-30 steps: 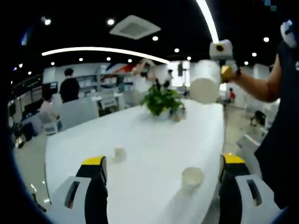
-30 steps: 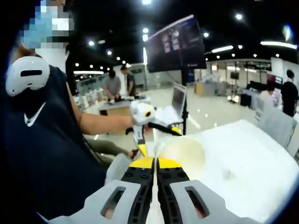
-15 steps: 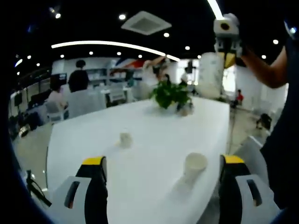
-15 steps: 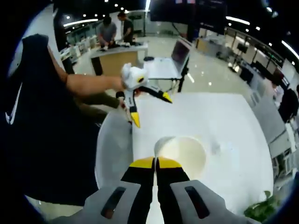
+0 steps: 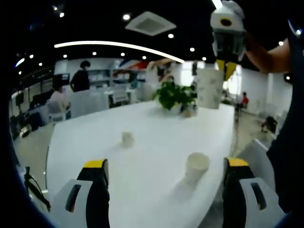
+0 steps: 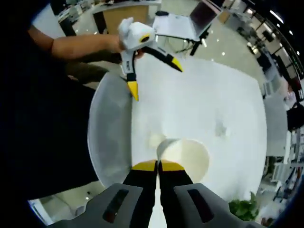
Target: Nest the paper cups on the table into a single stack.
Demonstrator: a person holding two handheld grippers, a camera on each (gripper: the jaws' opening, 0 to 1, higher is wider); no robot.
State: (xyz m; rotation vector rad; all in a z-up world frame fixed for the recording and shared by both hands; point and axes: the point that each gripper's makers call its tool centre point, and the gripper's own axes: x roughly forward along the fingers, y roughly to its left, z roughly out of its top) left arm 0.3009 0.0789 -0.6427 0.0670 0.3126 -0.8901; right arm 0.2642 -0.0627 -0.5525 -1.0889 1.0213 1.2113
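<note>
**Inspector:** State of the right gripper?

**Assistant:** In the right gripper view its jaws are pressed together on the rim of a held cup, whose open mouth faces the camera. In the left gripper view the same gripper hangs high above the table with that cup below its yellow tips, upright, in front of the plant.

**Inspector:** And the left gripper?

**Assistant:** Its jaws stand wide apart and hold nothing. The right gripper view shows it from above, near the table's edge, jaws splayed, nothing between them, a person's hand on its grip.

**Inspector:** Where are the other cups?

**Assistant:** Two stand on the table in the left gripper view. The near cup is upright, mouth up, close to the right-hand edge, between the left gripper's jaws as that view frames them but touching neither. The far cup is smaller in the picture, further along the table and well apart from the near one. In the right gripper view the near cup shows faintly just above the held cup's rim, and the far cup as a pale mark.

**Inspector:** Any contact between cups?

**Assistant:** None visible; the held cup is clear of both.
</note>
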